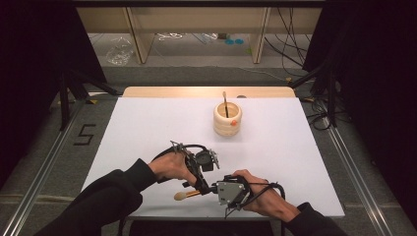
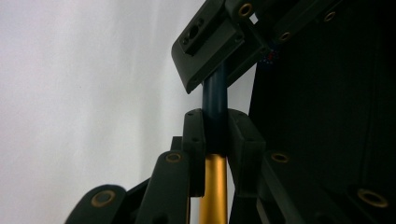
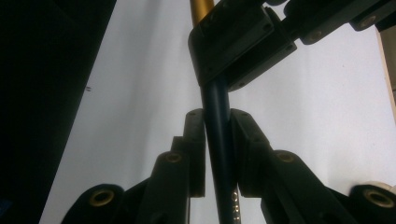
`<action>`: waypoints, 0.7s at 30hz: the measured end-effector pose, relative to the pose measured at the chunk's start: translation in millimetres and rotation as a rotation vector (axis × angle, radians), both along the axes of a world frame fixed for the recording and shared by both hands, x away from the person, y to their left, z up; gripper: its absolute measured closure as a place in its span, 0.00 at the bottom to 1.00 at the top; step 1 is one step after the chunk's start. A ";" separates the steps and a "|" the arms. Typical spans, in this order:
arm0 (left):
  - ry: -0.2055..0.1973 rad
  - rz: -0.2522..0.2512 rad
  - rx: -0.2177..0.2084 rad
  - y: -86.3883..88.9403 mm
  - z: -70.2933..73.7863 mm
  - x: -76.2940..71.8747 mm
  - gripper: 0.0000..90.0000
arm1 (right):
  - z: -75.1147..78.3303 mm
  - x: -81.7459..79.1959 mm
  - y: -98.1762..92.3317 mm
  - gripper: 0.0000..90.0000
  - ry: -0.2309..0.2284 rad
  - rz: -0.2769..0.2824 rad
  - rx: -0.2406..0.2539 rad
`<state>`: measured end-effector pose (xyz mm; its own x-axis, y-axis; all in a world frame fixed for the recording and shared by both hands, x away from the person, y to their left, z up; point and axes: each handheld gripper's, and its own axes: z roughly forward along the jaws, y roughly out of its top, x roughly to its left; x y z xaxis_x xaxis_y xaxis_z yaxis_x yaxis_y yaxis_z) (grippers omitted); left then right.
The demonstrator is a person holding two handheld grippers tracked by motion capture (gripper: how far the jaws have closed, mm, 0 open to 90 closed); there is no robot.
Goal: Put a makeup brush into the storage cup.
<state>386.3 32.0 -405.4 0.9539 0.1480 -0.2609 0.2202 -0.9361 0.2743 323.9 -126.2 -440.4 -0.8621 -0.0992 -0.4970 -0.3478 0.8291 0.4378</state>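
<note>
High view: the left gripper point(image 1: 200, 186) and right gripper point(image 1: 214, 188) meet tip to tip on a makeup brush point(image 1: 187, 195) – bristles left of both. Left gripper view: pads pinch its handle point(image 2: 215, 122). Right gripper view – pads clamp the dark shaft point(image 3: 218, 135)

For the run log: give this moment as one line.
left gripper: shut on makeup brush | right gripper: shut on makeup brush | holder: far side, one brush inside
</note>
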 end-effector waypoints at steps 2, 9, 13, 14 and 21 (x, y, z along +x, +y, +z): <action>0.005 0.018 -0.011 -0.9 -1.1 -1.5 0.87 | -0.5 -0.9 -0.2 0.86 0.005 -0.008 -0.004; 0.011 0.020 -0.006 -1.2 -0.6 -1.3 0.87 | -1.1 -1.7 -0.5 0.88 0.006 -0.001 -0.014; 0.027 0.016 -0.009 0.5 -1.0 1.0 0.86 | 0.2 0.3 -0.3 0.88 -0.023 0.031 -0.022; 0.033 0.017 -0.007 0.7 -0.6 1.5 0.86 | 0.0 0.1 -0.7 0.89 -0.015 0.029 -0.030; 0.002 0.041 -0.051 5.8 2.1 2.5 0.65 | 1.0 0.2 -4.5 0.89 -0.029 -0.011 -0.028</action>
<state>388.8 37.8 -403.4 0.9469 0.1730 -0.2708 0.2583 -0.9111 0.3211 324.1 -130.7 -439.4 -0.8484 -0.1042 -0.5189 -0.3508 0.8449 0.4038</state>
